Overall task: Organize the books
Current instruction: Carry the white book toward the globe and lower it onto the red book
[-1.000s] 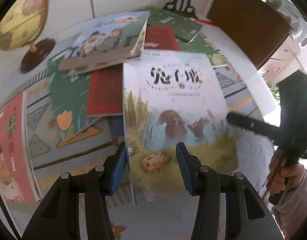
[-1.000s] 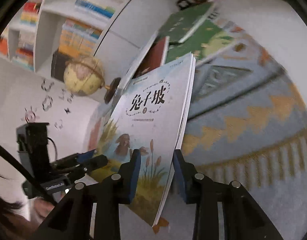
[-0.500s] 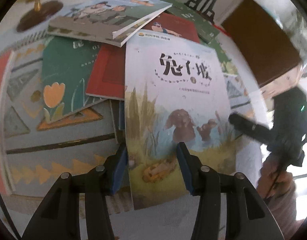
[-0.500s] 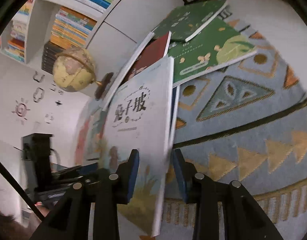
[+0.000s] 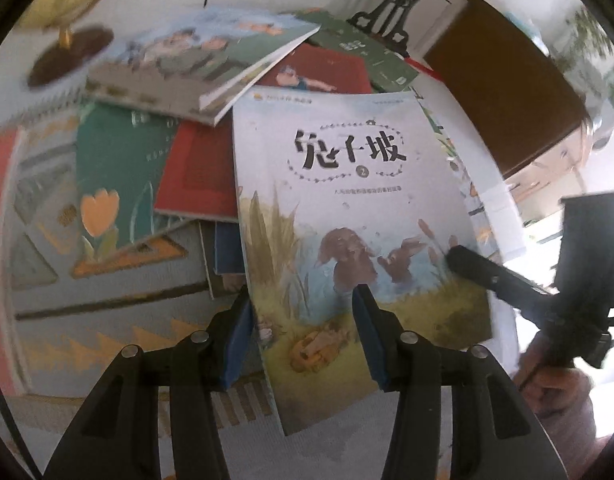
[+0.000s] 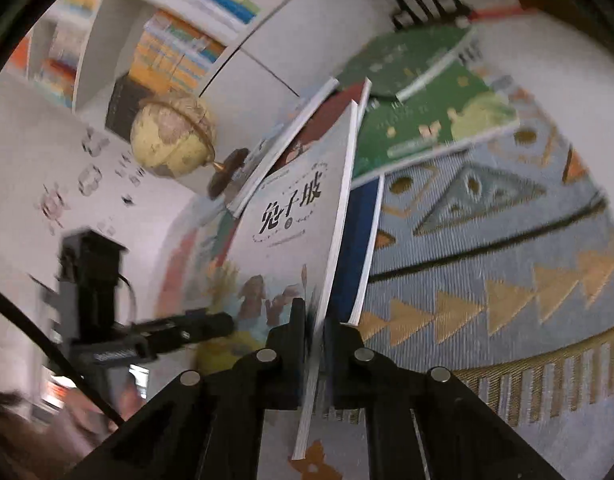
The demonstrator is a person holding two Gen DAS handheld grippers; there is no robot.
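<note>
Carpet (image 6: 487,264) spreads underfoot, blue-grey with gold triangles and a fringed near edge. Nearest, the right gripper (image 6: 315,328) is clamped on the long edge of the rabbit picture book (image 5: 347,208), tilting it up off the floor, while the left gripper (image 5: 303,328) hangs above that cover with its jaws spread wide and nothing between them. Under the raised book lies a blue book (image 6: 357,256). Beyond sprawl a red book (image 5: 199,172), a tulip-covered green book (image 5: 115,176) and other green books (image 6: 427,120). Farther off stands a globe (image 6: 171,136) on white flooring, then white bookshelves (image 6: 167,32) along the wall.
</note>
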